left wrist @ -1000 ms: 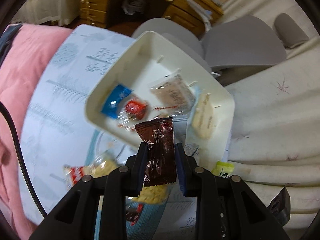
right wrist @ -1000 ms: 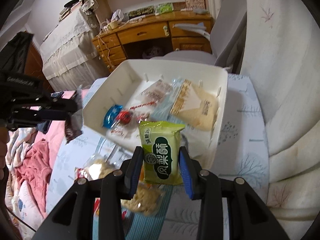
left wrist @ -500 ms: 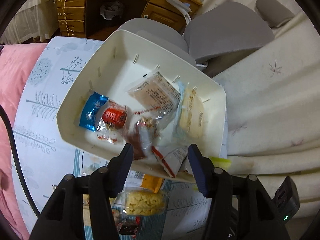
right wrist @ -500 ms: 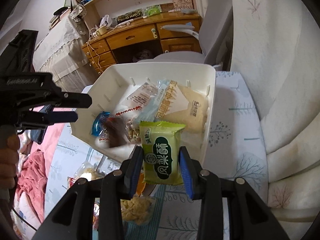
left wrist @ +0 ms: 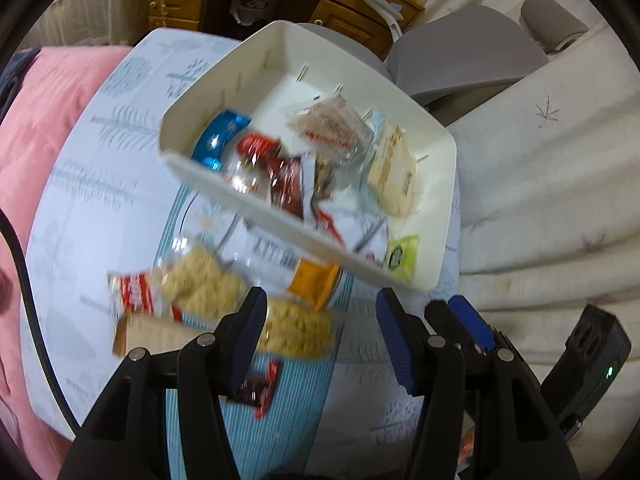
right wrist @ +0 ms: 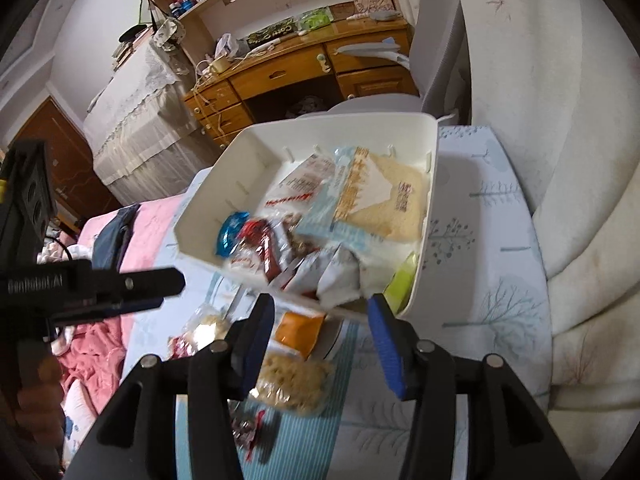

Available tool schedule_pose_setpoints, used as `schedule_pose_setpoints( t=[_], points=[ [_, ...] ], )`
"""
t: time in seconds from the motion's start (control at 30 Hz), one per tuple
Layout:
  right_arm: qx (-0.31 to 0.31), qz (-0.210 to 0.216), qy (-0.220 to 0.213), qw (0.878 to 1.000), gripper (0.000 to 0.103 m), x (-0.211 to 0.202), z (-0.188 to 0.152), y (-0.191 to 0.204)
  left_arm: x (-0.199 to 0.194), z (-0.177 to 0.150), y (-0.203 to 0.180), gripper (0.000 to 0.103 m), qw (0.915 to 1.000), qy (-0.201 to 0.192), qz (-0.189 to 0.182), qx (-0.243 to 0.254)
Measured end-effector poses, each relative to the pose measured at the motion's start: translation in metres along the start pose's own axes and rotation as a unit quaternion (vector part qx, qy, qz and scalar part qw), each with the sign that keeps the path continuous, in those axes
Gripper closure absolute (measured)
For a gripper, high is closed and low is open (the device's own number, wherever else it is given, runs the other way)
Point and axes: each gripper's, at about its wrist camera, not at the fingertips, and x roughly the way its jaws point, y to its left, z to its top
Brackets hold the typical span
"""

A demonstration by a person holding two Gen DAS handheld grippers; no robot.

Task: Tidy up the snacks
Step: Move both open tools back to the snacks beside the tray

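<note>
left wrist view: left gripper (left wrist: 320, 334) empty, fingers spread, hanging over loose packets on the patterned cloth (left wrist: 100, 168): puffed-snack packs (left wrist: 298, 332), an orange packet (left wrist: 314, 282), a small dark red packet (left wrist: 256, 390). white bin (left wrist: 434, 264) beyond, already heaped; green packet (left wrist: 402, 254) lying in its near right corner. best next pick probably the nearest puffed pack: straddle its middle, close gently, avoid crushing.

right wrist view: right gripper (right wrist: 320, 330) with jaws just opened wider, nothing between them, green packet (right wrist: 402, 280) lying free against the bin's wall (right wrist: 424, 272). left gripper (right wrist: 160, 288) visible at left, apart. advisable to clear the rim before reaching down for the orange packet (right wrist: 300, 332).
</note>
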Motion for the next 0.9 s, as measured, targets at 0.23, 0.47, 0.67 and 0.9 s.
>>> schedule_pose_setpoints(
  t=[0.23,0.47,0.67,0.9],
  points=[
    [0.029,0.031,0.033,0.999,0.054,-0.005,-0.018,0.003,-0.020,-0.043,0.018,0.048,0.9995,-0.007,0.023,-0.017],
    [0.071,0.061,0.077,0.993,0.054,-0.002,-0.045,0.006,-0.037,-0.083,0.050,0.048,0.9979,-0.025,0.050,-0.034],
    [0.108,0.076,0.116,0.984,0.054,0.010,-0.068,0.017,-0.033,-0.103,0.074,0.048,0.9970,-0.017,0.074,-0.009],
    [0.162,0.073,0.148,0.973,0.054,0.030,-0.096,0.032,-0.029,-0.107,0.107,0.048,0.9954,-0.001,0.089,0.035]
  ],
)
